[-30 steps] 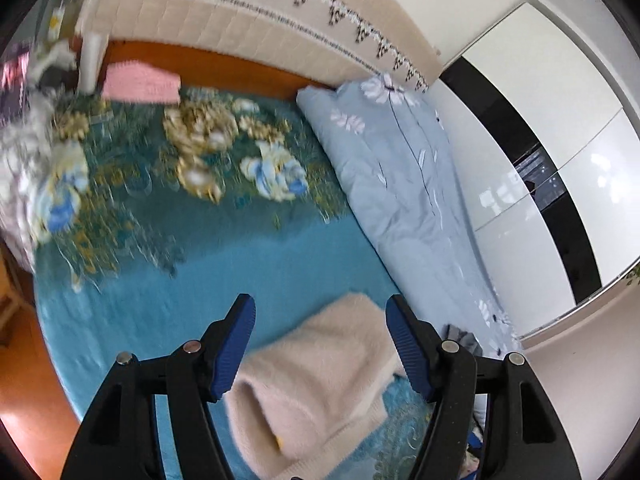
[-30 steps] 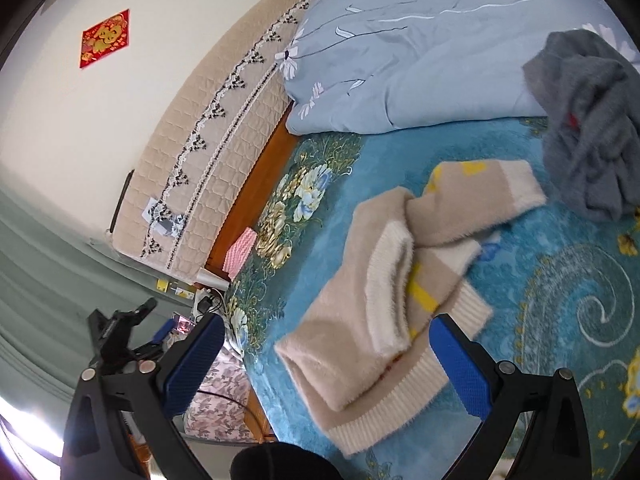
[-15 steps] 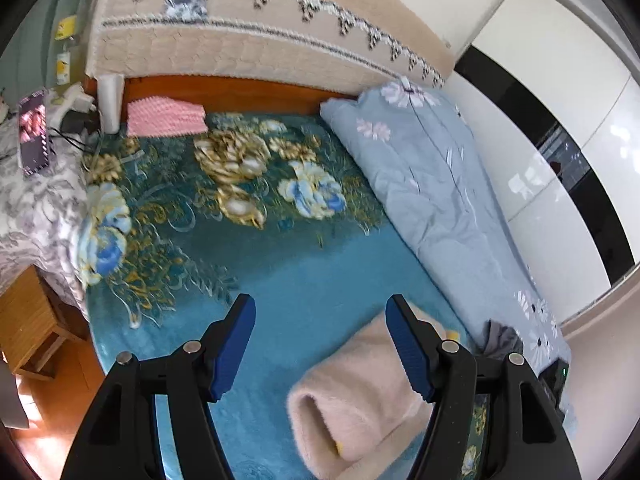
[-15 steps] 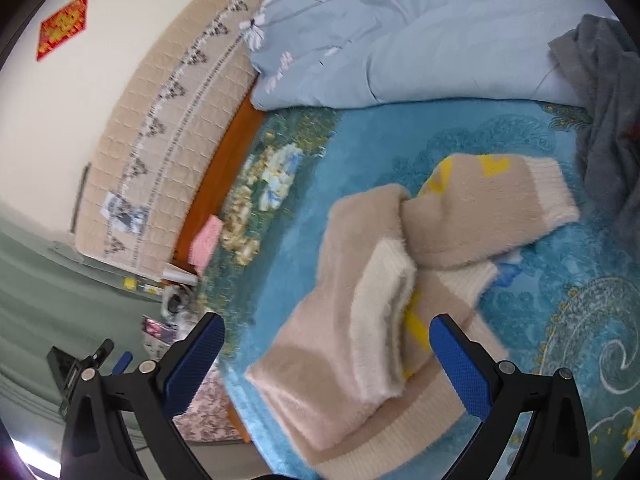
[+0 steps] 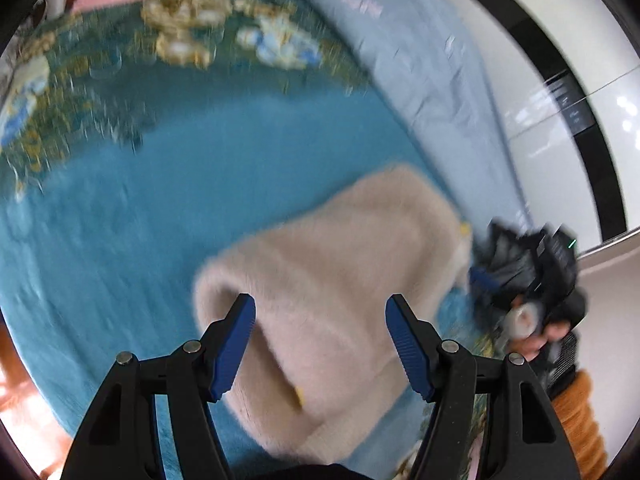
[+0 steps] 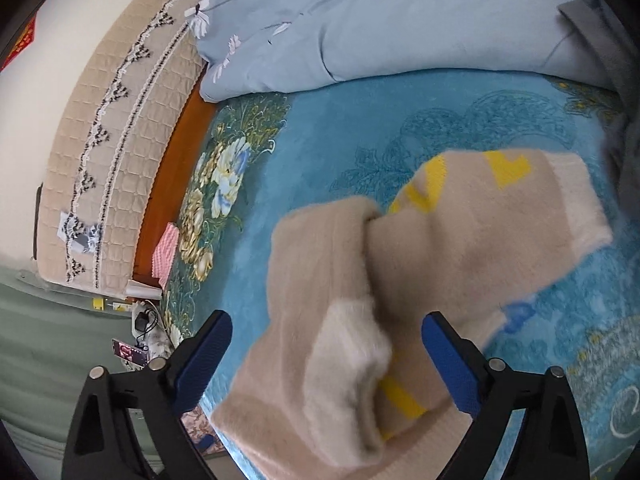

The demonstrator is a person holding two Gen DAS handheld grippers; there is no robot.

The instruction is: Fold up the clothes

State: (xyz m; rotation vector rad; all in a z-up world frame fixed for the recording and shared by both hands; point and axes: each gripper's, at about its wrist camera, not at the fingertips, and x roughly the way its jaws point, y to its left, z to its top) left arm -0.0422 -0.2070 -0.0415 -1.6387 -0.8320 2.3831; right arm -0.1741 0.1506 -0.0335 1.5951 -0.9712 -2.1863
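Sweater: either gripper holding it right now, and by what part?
Nothing is held. The left gripper and right gripper both stand open over the beige sweater on the bed; the right jaws have just been closing a little, pads not pressing it.

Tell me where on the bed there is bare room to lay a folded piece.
The plain blue stretch of bedspread is free, bordered by the beige sweater, the flower print toward the headboard and the light-blue quilt. It is crowded past the sweater's yellow-marked end, where grey clothing lies.
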